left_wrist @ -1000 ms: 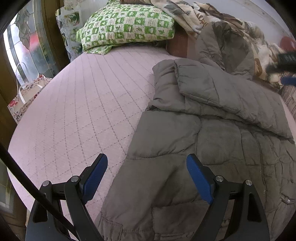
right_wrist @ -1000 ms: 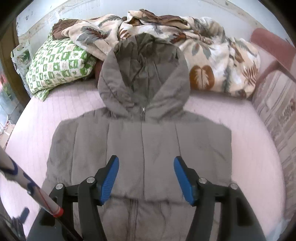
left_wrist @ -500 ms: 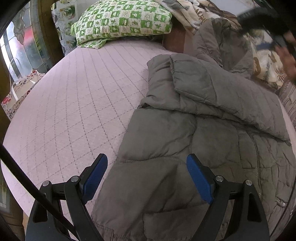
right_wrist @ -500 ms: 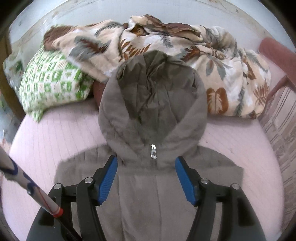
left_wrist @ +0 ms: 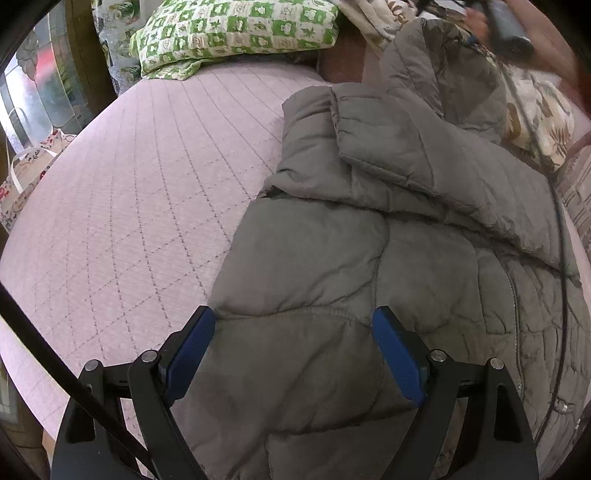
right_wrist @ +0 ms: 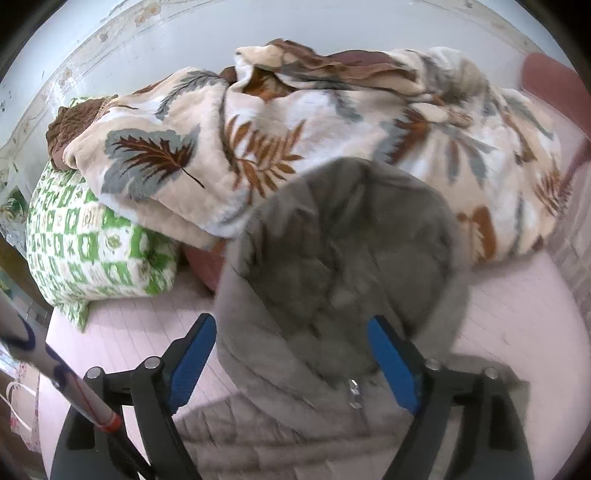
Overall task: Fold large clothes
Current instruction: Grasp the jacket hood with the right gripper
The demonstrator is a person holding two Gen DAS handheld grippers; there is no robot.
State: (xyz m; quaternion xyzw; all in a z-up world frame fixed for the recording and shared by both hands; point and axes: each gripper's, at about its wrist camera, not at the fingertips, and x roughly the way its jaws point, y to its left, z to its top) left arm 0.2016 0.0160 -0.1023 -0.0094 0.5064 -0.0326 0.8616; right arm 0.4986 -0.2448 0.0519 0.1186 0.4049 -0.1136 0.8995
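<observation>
A grey quilted hooded jacket [left_wrist: 369, 240] lies on the pink bed, one sleeve [left_wrist: 436, 170] folded across its body. My left gripper [left_wrist: 293, 343] hovers open over the jacket's lower left part, its blue pads [left_wrist: 192, 343] clear of the cloth. In the right wrist view the hood [right_wrist: 347, 251] rests against a leaf-print blanket, the zipper pull [right_wrist: 354, 391] just below it. My right gripper [right_wrist: 291, 350] is above the hood's base with its jaws opening, and the pads do not press on the cloth. Far off in the left wrist view, that right gripper [left_wrist: 506, 22] shows blurred.
The pink quilted mattress [left_wrist: 129, 177] lies bare on the left. A green checked pillow [left_wrist: 236, 29] and the leaf-print blanket [right_wrist: 295, 129] are piled at the head. A printed bag [left_wrist: 26, 173] stands off the left edge. A black cable [left_wrist: 557, 221] crosses the jacket's right side.
My right gripper travelled up the jacket from the chest to the hood, and its jaws spread wider. The left gripper stayed about in place and tilted slightly.
</observation>
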